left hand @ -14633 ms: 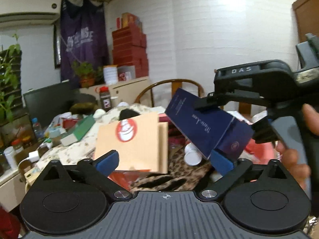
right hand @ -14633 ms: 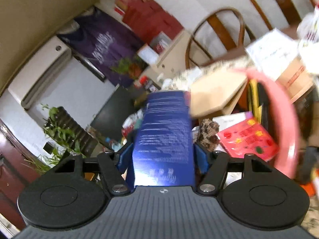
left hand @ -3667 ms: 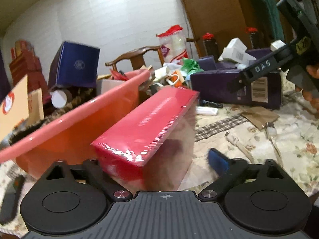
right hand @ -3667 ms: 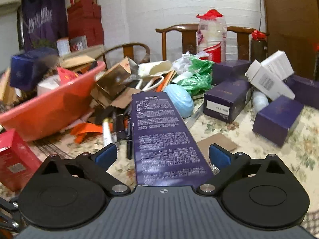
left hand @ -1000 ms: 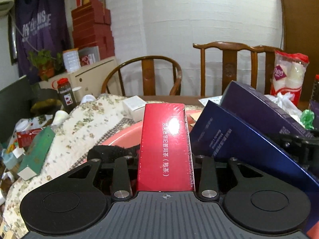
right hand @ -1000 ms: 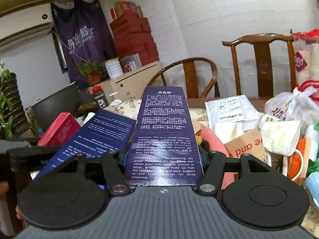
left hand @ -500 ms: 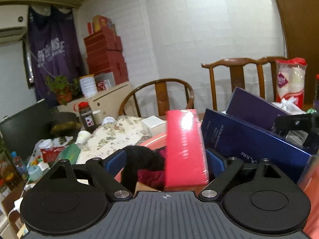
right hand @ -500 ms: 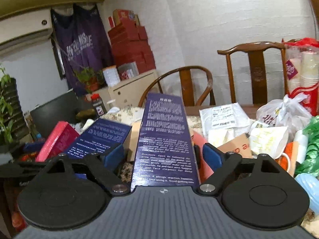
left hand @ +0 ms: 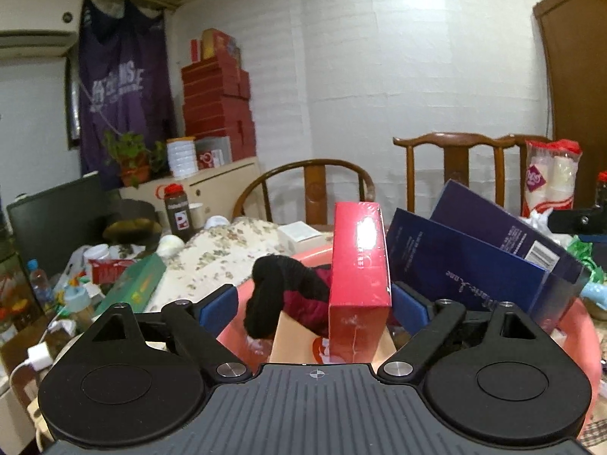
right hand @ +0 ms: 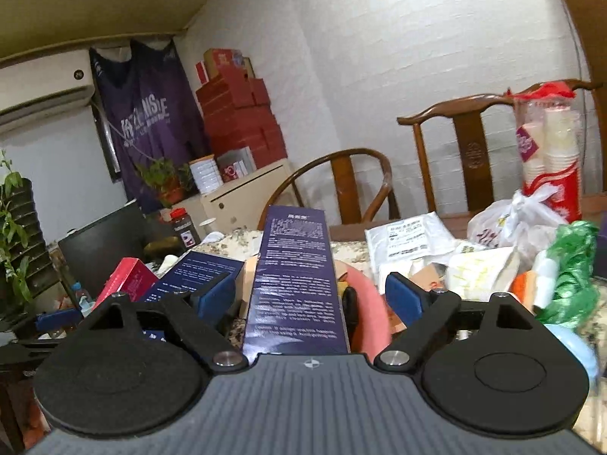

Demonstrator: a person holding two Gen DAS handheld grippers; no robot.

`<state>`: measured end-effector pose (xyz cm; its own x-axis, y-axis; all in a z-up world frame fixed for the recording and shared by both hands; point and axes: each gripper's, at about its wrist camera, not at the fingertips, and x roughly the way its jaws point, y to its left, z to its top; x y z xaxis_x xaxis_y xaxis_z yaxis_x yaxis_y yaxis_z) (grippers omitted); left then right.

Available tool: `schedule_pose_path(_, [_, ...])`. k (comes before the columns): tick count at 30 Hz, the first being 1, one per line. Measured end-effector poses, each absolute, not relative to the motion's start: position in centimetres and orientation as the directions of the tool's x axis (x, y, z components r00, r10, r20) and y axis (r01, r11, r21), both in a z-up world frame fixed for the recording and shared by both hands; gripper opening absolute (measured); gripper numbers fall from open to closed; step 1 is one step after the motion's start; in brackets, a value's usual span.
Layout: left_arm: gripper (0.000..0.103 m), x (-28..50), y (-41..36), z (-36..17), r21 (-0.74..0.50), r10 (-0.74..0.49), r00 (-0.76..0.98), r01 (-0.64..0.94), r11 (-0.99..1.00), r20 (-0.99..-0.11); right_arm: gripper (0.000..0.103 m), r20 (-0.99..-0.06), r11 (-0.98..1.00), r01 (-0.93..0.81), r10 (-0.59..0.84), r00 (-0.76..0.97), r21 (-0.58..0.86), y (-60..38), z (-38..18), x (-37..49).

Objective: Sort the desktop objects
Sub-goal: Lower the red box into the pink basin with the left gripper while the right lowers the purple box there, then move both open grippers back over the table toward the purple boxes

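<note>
The left gripper (left hand: pixel 314 303) is standing spread, the red box (left hand: pixel 358 265) resting free between its fingers in the pink basin (left hand: pixel 580 326). The right gripper (right hand: pixel 309 295) is likewise spread around the purple box (right hand: pixel 296 276), its upper end pointing toward 12 o'clock.

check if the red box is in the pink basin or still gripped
In the basin, released: the red box stands on end inside the pink basin, and the left gripper is open around it.

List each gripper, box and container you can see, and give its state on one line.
Left gripper: open, holding nothing.
Right gripper: open, holding nothing.
Red shrink-wrapped box: released, standing on end in the basin.
Long purple printed box: released, propped in the basin.
Pink plastic basin: filled with boxes.
</note>
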<state>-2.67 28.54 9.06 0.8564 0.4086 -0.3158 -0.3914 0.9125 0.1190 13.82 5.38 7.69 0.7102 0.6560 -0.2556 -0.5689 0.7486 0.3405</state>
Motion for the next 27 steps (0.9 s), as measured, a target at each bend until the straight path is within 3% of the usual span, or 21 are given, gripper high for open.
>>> schedule_pose_path(3, [0.103,-3.9,27.9,9.2,0.108,0.422,0.852,-0.409,0.906,-0.308,0.097,-0.236,0.765,-0.554,0.635,0.736,0.329,4.4,7.7,12.6])
schedule_pose_path(13, [0.103,-7.7,25.9,8.5,0.042,0.426,0.839,-0.439,0.898,-0.339,0.102,-0.215,0.779,-0.517,0.606,0.766,0.354,-0.2,7.4,8.6])
schedule_pose_path(27, [0.103,-10.7,19.3,7.4,0.059,0.398,0.856,-0.402,0.914,-0.329,0.102,-0.304,0.845,-0.406,0.512,0.804,0.349,-7.2,3.3,4.9])
